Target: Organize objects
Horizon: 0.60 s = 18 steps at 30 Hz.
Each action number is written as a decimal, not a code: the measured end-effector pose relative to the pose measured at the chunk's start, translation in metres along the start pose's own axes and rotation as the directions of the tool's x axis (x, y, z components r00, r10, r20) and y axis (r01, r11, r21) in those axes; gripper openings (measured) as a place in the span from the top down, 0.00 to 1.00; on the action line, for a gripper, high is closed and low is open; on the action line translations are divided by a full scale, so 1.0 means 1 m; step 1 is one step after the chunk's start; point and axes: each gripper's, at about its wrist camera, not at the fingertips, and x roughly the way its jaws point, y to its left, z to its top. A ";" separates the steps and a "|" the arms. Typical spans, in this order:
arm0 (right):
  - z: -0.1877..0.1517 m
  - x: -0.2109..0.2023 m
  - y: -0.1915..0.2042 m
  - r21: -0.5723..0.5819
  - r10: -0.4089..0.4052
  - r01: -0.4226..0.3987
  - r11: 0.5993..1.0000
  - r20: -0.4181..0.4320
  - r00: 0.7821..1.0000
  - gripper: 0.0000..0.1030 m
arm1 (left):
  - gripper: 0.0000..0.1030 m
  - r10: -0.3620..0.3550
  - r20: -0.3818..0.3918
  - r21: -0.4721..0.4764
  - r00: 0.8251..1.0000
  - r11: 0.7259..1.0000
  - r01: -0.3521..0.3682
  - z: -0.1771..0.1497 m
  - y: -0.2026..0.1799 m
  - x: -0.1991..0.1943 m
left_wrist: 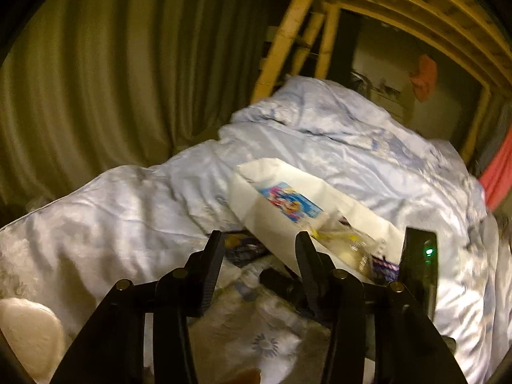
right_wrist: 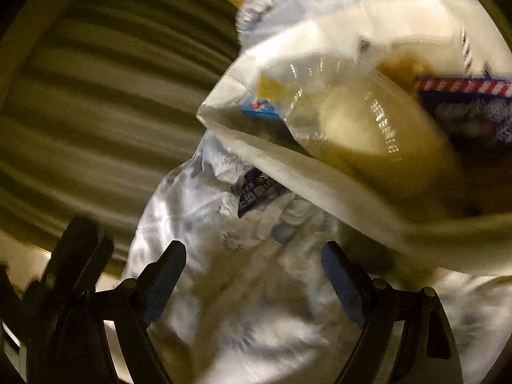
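A white paper bag (left_wrist: 288,198) with a cartoon sticker lies on its side on a pale blue duvet (left_wrist: 128,217). Clear wrapped items (left_wrist: 345,243) spill from its mouth. My left gripper (left_wrist: 260,240) is open just in front of the bag, nothing between its fingers. In the right wrist view the bag's open mouth (right_wrist: 288,156) is close, with a yellowish round pack (right_wrist: 361,121) and a dark blue packet (right_wrist: 470,115) inside. Another blue packet (right_wrist: 256,192) lies on the duvet (right_wrist: 224,272) under the bag. My right gripper (right_wrist: 256,249) is open and empty below the bag.
Olive curtains (left_wrist: 96,80) hang on the left. A wooden bunk frame and ladder (left_wrist: 297,32) rise behind the bed. A black device with a green light (left_wrist: 419,256) sits to the right of the bag. A white pillow-like object (left_wrist: 28,329) is at the lower left.
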 end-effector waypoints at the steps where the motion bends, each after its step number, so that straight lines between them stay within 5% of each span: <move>1: 0.006 0.011 -0.002 0.042 0.022 -0.023 0.999 0.015 1.000 0.17 | 0.55 0.011 0.012 -0.008 1.000 1.000 -0.011 0.002 0.003 -0.002; 8: 0.021 0.053 0.008 0.143 0.120 -0.123 0.982 0.032 0.992 0.23 | 0.55 0.021 0.028 -0.042 0.999 0.999 -0.020 0.012 0.013 -0.011; 18: 0.021 0.100 -0.002 0.242 0.033 -0.036 0.970 0.015 0.999 0.25 | 0.55 -0.046 -0.061 -0.053 0.997 0.998 0.043 0.018 0.012 -0.002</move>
